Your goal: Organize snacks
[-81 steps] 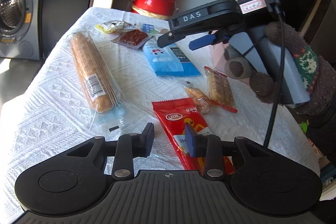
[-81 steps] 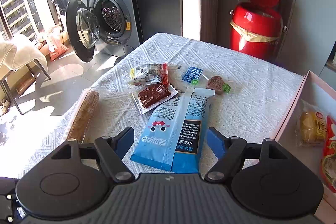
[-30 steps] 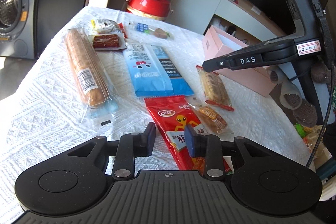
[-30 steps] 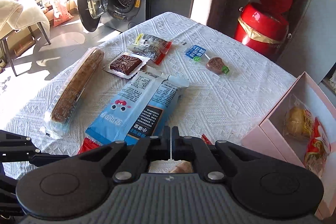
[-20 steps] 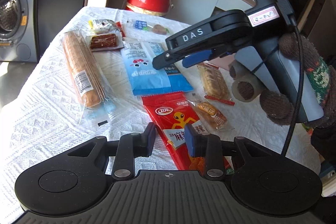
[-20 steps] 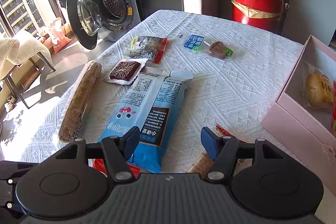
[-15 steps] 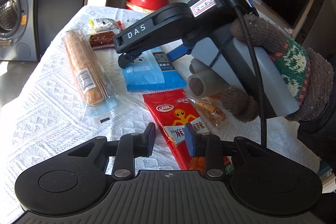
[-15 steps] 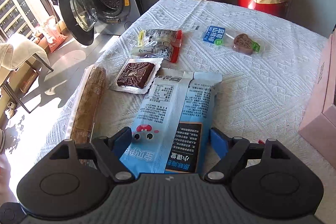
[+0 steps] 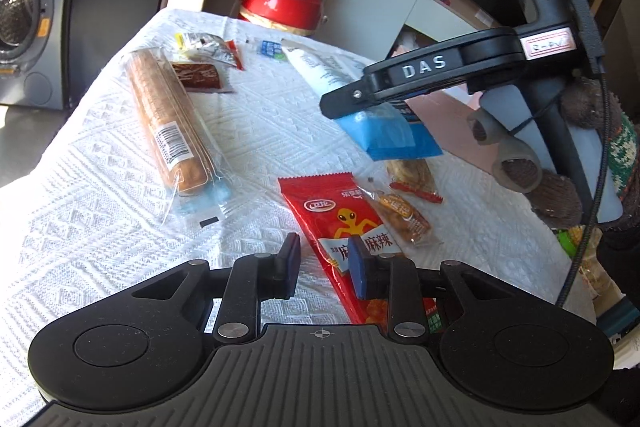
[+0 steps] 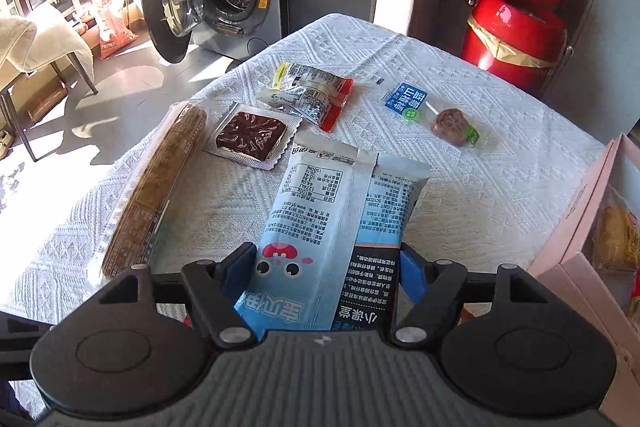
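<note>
Blue snack pack point(image 10: 340, 227), lower centre of right-wrist frame, lifted w/ right gripper point(image 10: 332, 267) fingers pinching its sides. Looks light, crinkly, slippery; hold mid-body. Left gripper point(image 9: 320, 261) fingers part-open, empty, over red packet point(image 9: 344, 227) on desk point(image 9: 100, 207).

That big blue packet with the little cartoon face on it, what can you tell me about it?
The blue packet is a long, flat, glossy pouch, light blue with a white top seam, a cartoon face and printed text panels, and looks sealed. The right gripper has closed its two blue-padded fingers on the sides of its near end. In the left wrist view it hangs tilted above the white tablecloth, its far end pointing away. Whether that end touches the cloth is unclear.
</note>
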